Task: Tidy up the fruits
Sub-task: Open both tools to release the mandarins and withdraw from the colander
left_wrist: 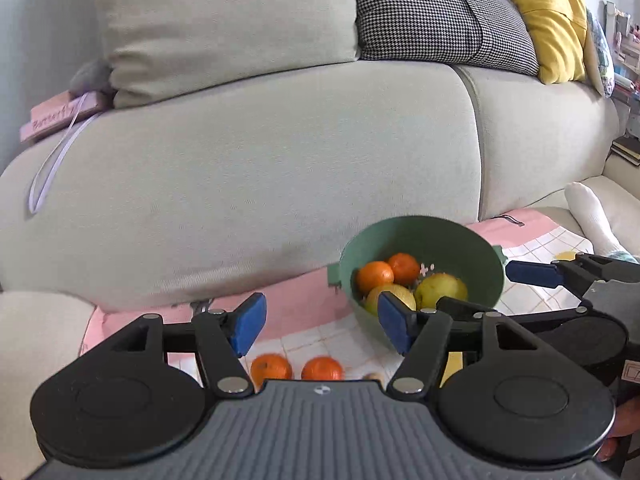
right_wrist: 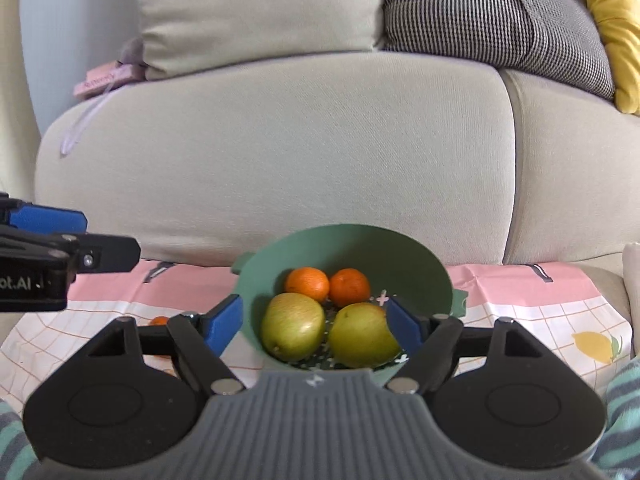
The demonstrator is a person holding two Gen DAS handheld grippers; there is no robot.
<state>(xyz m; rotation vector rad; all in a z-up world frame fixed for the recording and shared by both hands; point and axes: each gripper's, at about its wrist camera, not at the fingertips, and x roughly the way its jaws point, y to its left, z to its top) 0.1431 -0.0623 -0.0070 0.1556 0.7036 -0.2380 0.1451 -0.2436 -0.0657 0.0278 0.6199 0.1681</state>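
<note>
A green colander bowl (right_wrist: 416, 256) stands on the pink checked cloth (right_wrist: 520, 304) and holds two oranges (right_wrist: 308, 283) and two yellow-green pears (right_wrist: 294, 326). It also shows in the left wrist view (left_wrist: 424, 236). My right gripper (right_wrist: 316, 326) is open and empty, its blue pads either side of the bowl's near rim. My left gripper (left_wrist: 320, 326) is open and empty, left of the bowl, above two loose oranges (left_wrist: 271, 367) (left_wrist: 322, 369) on the cloth. One loose orange (right_wrist: 160, 321) peeks out in the right wrist view.
A beige sofa (left_wrist: 260, 160) rises behind the cloth, with beige, houndstooth (left_wrist: 440, 16) and yellow (left_wrist: 548, 16) cushions. A pink book (left_wrist: 60, 116) lies on its left arm. A white-socked foot (left_wrist: 592, 216) rests at the right.
</note>
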